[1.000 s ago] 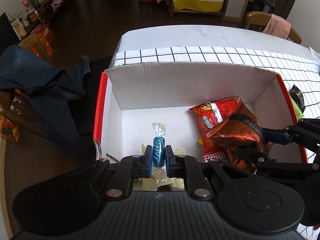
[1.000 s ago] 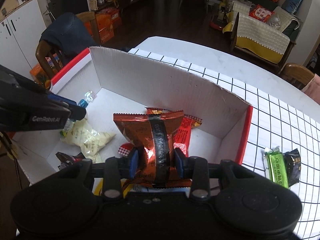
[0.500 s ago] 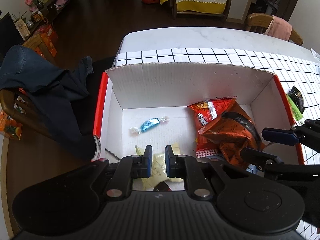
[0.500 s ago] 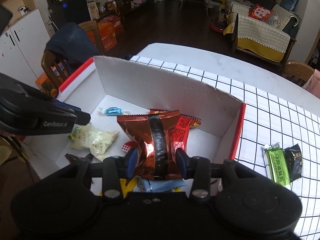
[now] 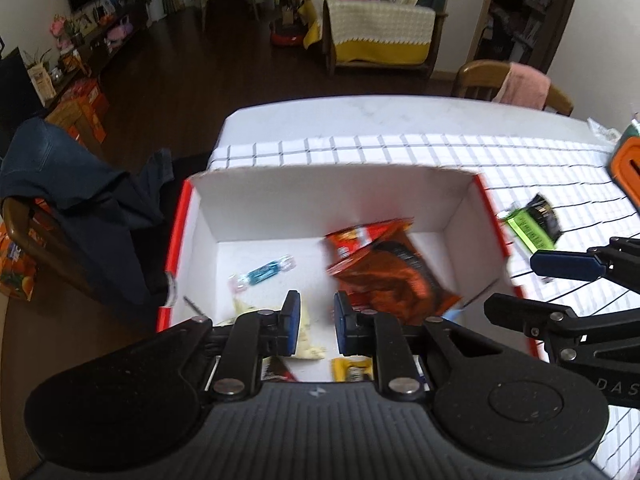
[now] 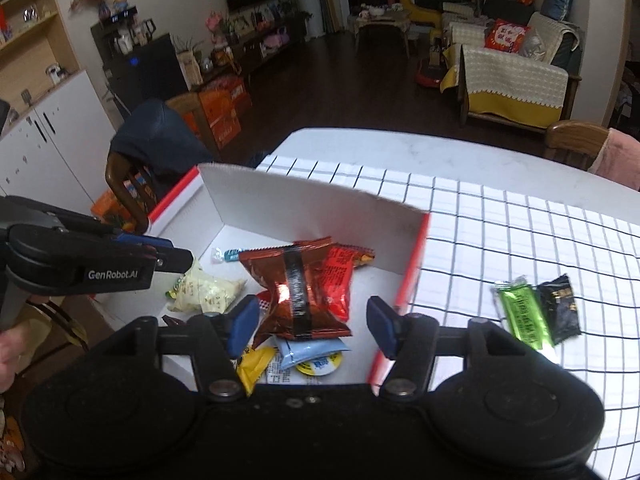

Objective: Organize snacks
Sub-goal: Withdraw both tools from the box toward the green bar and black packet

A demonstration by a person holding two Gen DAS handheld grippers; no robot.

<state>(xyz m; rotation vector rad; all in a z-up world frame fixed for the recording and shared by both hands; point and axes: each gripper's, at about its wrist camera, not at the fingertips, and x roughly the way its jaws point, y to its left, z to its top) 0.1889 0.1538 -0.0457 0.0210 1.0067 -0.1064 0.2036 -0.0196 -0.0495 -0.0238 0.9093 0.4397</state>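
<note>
A: Where are the snacks?

B: Most lie in the white box with red edges, which sits on the checked cloth at the table's left edge. A brown foil bag rests near the box's right wall on a red packet. A blue-wrapped candy lies on the box floor toward the far left corner, and a pale yellow bag lies by the near left side. A light blue pouch and a yellow packet sit at the near edge.

A: Anything outside the box?

B: A green bar and a black packet lie touching on the cloth, right of the box.

A: And the grippers?

B: The left gripper hangs over the near left part of the box, its jaws opening with a narrow gap and nothing between them. The right gripper is above the brown bag, jaws opening wide, pads clear of it.
</note>
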